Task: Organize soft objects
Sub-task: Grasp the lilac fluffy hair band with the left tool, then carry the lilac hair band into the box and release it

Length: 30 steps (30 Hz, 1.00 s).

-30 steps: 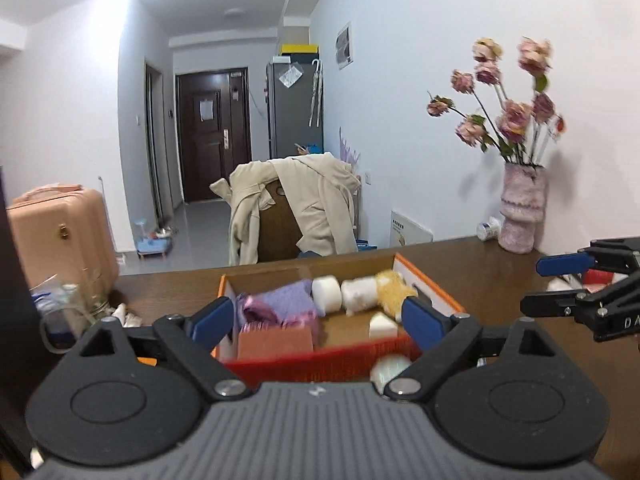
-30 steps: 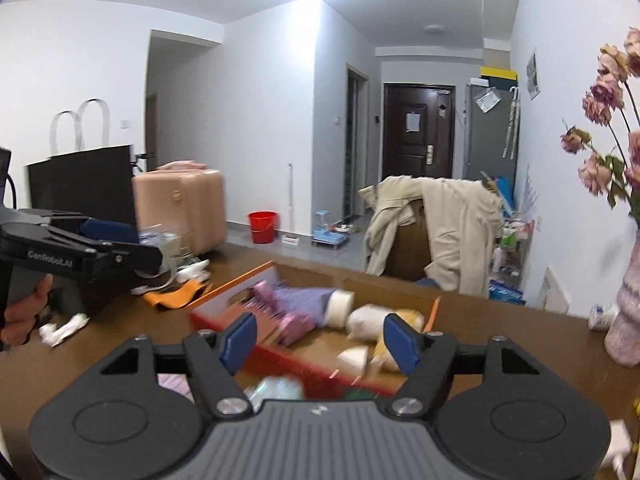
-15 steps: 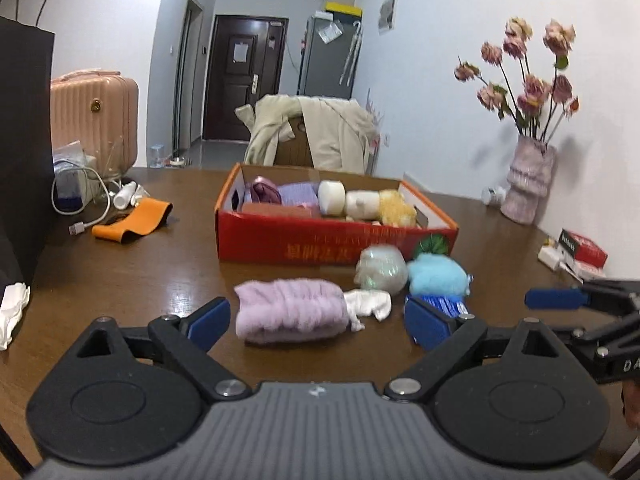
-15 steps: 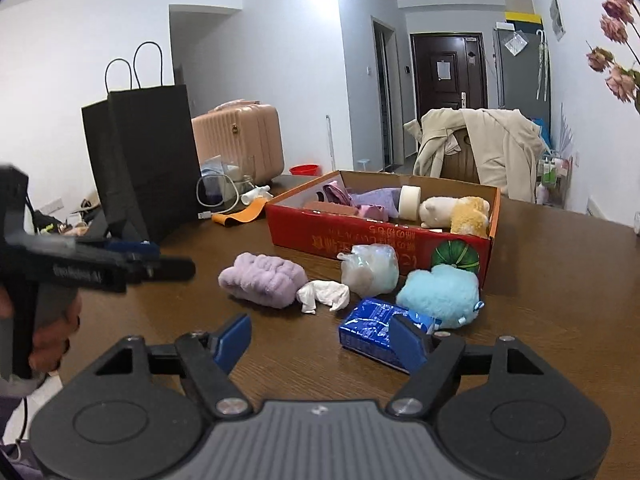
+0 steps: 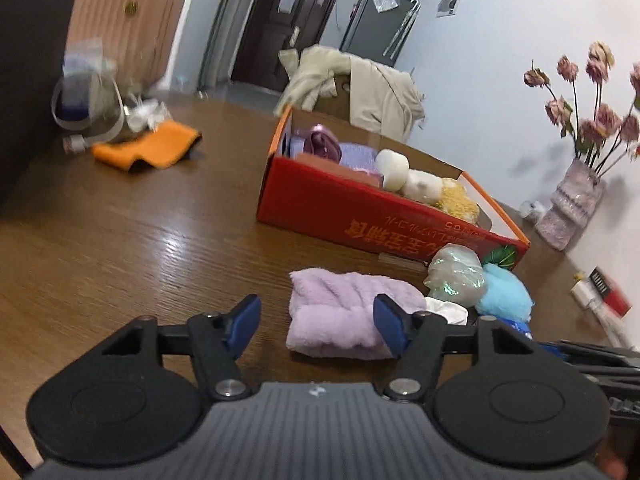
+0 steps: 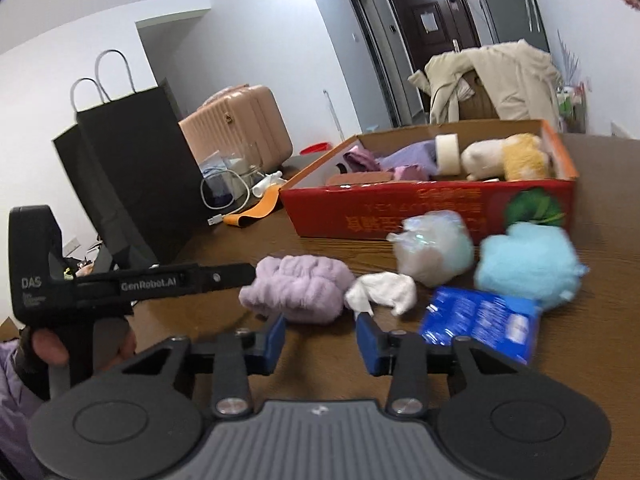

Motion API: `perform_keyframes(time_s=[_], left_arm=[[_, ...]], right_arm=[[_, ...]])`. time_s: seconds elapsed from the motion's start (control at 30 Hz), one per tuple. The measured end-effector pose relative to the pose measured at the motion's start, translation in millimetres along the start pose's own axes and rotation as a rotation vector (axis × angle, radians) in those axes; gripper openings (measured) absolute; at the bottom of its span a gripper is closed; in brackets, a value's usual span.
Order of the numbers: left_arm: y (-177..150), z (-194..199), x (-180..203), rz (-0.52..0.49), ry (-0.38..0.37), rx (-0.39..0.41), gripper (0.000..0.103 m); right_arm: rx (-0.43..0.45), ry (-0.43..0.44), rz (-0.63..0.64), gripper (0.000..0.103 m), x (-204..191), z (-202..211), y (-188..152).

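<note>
Left gripper is closing, nothing pinched, its jaws flanking the lilac towel at lower centre; right gripper is closing on bare table; several soft things are already sitting in the box, five are waiting outside it.

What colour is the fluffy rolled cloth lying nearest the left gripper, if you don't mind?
Pale lilac: the fluffy rolled cloth shows best in the left wrist view.
</note>
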<state>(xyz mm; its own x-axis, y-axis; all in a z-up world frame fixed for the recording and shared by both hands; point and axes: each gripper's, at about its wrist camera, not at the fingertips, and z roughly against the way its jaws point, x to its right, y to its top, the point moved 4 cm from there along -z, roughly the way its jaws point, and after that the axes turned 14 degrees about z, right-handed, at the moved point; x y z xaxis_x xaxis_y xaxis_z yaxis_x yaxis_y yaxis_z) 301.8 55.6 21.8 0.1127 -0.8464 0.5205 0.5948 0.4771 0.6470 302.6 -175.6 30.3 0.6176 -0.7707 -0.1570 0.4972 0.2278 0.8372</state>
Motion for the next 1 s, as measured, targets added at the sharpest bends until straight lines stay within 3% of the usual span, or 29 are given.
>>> perform_keyframes(time_s=[0.13, 0.3, 0.6, 0.7, 0.77, 1.0], left_arm=[[3, -17, -16, 0.080, -0.071, -0.069, 0.055], [8, -25, -30, 0.110, -0.119, -0.100, 0.035], [14, -27, -43, 0.158, -0.141, -0.107, 0.027], [15, -23, -42, 0.154, -0.141, -0.105, 0.021], [16, -6, -34, 0.137, -0.196, -0.085, 0.019], [13, 38, 18, 0.067, -0.264, -0.003, 0.019]], right_arm=[[-0.008, -0.012, -0.039, 0.033, 3, -38, 12], [-0.048, -0.012, -0.052, 0.032, -1, -75, 18], [-0.068, -0.060, 0.064, 0.035, -19, -94, 25], [-0.066, -0.063, 0.055, 0.030, -20, -90, 27], [-0.043, -0.064, 0.062, 0.024, -24, -77, 31], [0.146, -0.073, 0.075, 0.021, -29, -2, 47]])
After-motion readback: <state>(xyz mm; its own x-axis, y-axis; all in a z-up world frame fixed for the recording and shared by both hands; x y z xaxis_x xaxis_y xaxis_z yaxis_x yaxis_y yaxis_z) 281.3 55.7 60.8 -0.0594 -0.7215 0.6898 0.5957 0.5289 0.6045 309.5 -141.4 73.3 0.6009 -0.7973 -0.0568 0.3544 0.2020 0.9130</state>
